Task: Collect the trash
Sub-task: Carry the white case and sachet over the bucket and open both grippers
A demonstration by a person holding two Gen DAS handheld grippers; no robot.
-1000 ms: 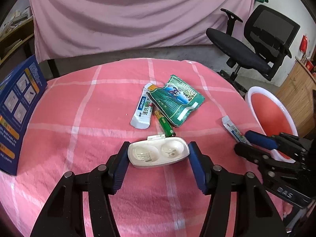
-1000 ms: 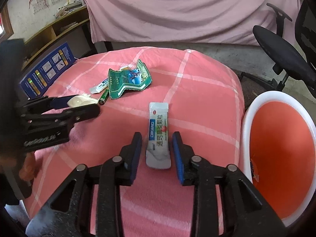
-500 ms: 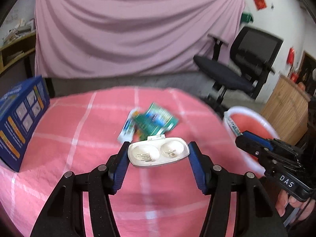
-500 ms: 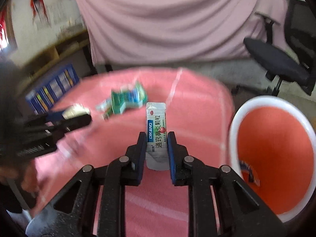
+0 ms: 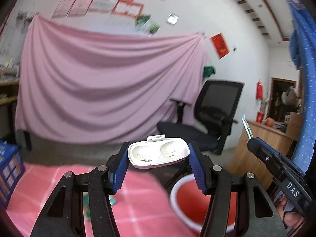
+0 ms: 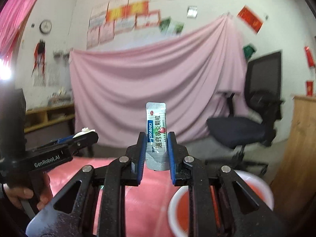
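Observation:
My left gripper (image 5: 159,156) is shut on a white two-well plastic case (image 5: 158,154), held in the air and pointing about level. My right gripper (image 6: 157,148) is shut on a white and blue medicine sachet (image 6: 157,136) that stands upright between the pads. In the left wrist view the right gripper (image 5: 251,140) shows at the right with the sachet edge-on. In the right wrist view the left gripper (image 6: 86,134) shows at the left with the case. A white-rimmed orange bin (image 5: 177,189) (image 6: 262,185) sits low beside the pink checked table (image 5: 39,197).
A green wrapper (image 5: 110,201) lies on the table behind my left fingers. A blue box (image 5: 7,173) stands at the table's left edge. A black office chair (image 5: 213,114) stands before the pink backdrop sheet (image 5: 98,83). A wooden cabinet (image 5: 266,136) is at the right.
Both grippers rose off the table and tilted up to about level, carrying the case and the sachet. The right jaws closed onto the sachet. The table now sits low in both views.

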